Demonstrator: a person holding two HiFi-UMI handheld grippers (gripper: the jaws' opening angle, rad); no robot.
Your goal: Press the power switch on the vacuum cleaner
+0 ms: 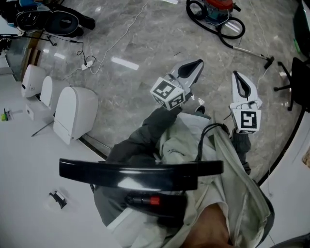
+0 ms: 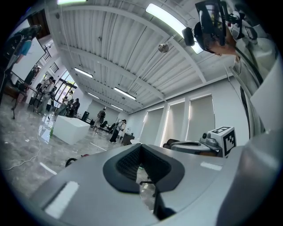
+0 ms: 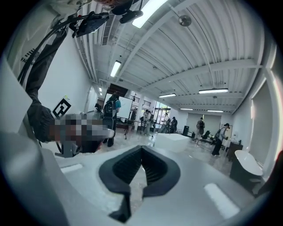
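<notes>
A canister vacuum cleaner (image 1: pixel 218 9) with a red and blue body and a black coiled hose stands on the grey marble floor at the far top right; its switch is too small to make out. Both grippers are held close to my body, well short of it. My left gripper (image 1: pixel 197 63) points up and right with its jaws together and nothing between them. My right gripper (image 1: pixel 235 74) points up beside it, also shut and empty. The left gripper view and the right gripper view look out over closed jaws at the ceiling and hall; each shows the other gripper's marker cube.
The vacuum's wand (image 1: pixel 252 52) lies on the floor at the right, near a black chair base (image 1: pixel 289 85). White toilets (image 1: pixel 72 114) stand at the left. A white cable (image 1: pixel 116 41) runs across the floor. Black equipment (image 1: pixel 53 22) sits top left. People stand far off in the hall (image 3: pixel 219 139).
</notes>
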